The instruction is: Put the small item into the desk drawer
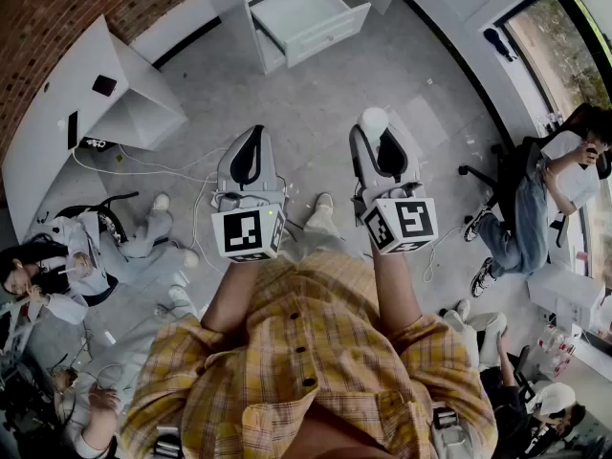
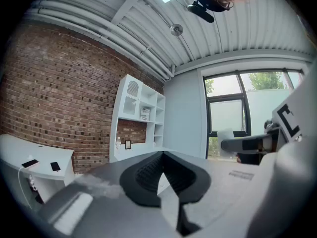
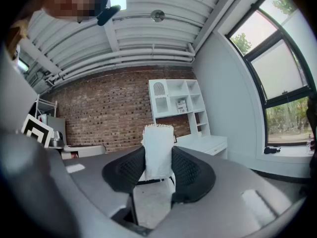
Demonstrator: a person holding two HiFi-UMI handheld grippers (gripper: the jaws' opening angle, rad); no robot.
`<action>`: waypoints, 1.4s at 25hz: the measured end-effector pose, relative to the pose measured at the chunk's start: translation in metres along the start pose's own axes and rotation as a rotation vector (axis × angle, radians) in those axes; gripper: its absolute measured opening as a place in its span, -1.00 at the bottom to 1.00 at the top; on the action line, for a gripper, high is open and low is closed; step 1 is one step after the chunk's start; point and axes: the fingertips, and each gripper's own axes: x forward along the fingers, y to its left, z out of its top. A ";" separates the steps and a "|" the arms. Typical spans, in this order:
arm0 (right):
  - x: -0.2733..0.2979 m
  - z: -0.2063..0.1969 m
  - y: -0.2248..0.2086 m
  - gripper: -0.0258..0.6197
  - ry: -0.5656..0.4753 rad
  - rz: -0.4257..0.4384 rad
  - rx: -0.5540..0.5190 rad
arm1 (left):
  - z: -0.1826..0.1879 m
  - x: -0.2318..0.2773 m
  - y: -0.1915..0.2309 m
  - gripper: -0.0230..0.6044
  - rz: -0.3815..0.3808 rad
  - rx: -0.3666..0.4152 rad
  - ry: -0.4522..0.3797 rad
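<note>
The small item [image 3: 158, 150] is a white, soft-looking piece with a frayed top. It stands upright between the pads of my right gripper [image 3: 158, 163], which is shut on it. From the head view the white item [image 1: 373, 121] pokes out past the right gripper [image 1: 379, 140]. My left gripper [image 1: 251, 151] is held beside it, shut with nothing in it; in the left gripper view its tips [image 2: 162, 157] meet. The white desk drawer [image 1: 304, 14] stands pulled out on the floor side ahead of me, some way beyond both grippers.
A white corner desk [image 1: 67, 113] with a phone stands at the left. A seated person [image 1: 57, 271] is at the left, another [image 1: 545, 199] at the right on an office chair. Cables [image 1: 206, 208] trail over the grey floor. A white shelf unit [image 3: 179, 105] stands against the brick wall.
</note>
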 end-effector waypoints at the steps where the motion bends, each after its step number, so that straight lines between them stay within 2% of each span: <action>1: 0.002 0.001 -0.004 -0.42 0.000 0.000 0.000 | 0.000 0.003 -0.001 -0.92 0.002 0.002 0.000; 16: 0.038 0.021 -0.075 -0.42 -0.022 0.072 -0.002 | -0.001 0.070 -0.038 -0.92 0.059 0.034 0.023; 23: 0.052 0.021 -0.090 -0.42 -0.020 0.116 0.003 | -0.008 0.087 -0.051 -0.92 0.081 0.041 0.038; 30: 0.074 0.015 -0.095 -0.42 0.006 0.130 0.000 | -0.012 0.109 -0.048 -0.92 0.079 0.023 0.040; 35: 0.105 0.016 -0.104 -0.42 0.017 0.137 -0.004 | -0.016 0.143 -0.036 -0.92 0.070 0.005 0.040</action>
